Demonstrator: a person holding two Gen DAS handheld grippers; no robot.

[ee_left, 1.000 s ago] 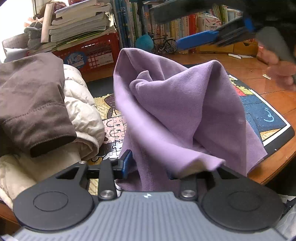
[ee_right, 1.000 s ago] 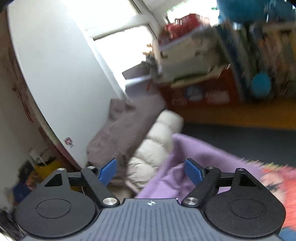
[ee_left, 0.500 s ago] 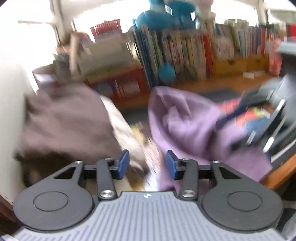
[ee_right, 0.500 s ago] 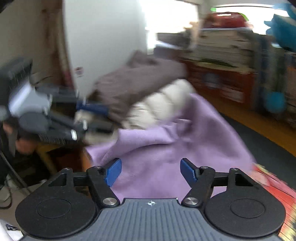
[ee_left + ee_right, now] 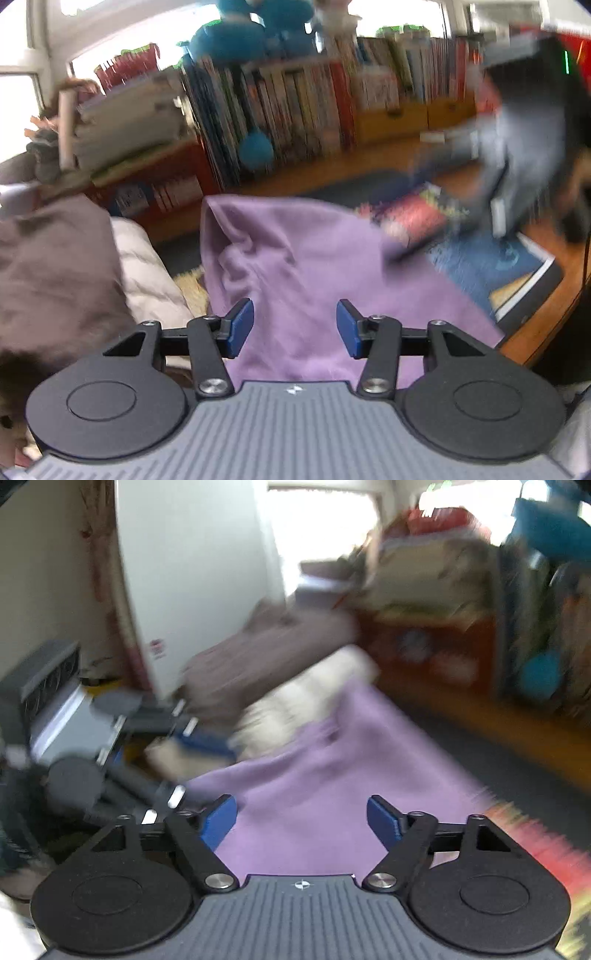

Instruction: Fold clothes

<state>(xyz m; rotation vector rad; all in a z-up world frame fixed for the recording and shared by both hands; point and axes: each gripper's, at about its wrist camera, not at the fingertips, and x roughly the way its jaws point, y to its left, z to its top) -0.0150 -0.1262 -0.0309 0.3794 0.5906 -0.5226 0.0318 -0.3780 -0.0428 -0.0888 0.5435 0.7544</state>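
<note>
books smeared, titles unreadable | right gripper blurred, perhaps open | purple garment near edge hidden behind gripper body

A packed bookshelf fills the top of the frame, a blue ball hanging before it; stacked papers sit upper left, a colourful puzzle mat at right

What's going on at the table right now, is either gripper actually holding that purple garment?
Neither is. The left gripper and the right gripper are both open above the purple garment, which lies loosely bunched on the puzzle mat. Beside it sit a brown garment and a cream puffer jacket. Both views are motion-blurred, so finer detail is unclear.
</note>
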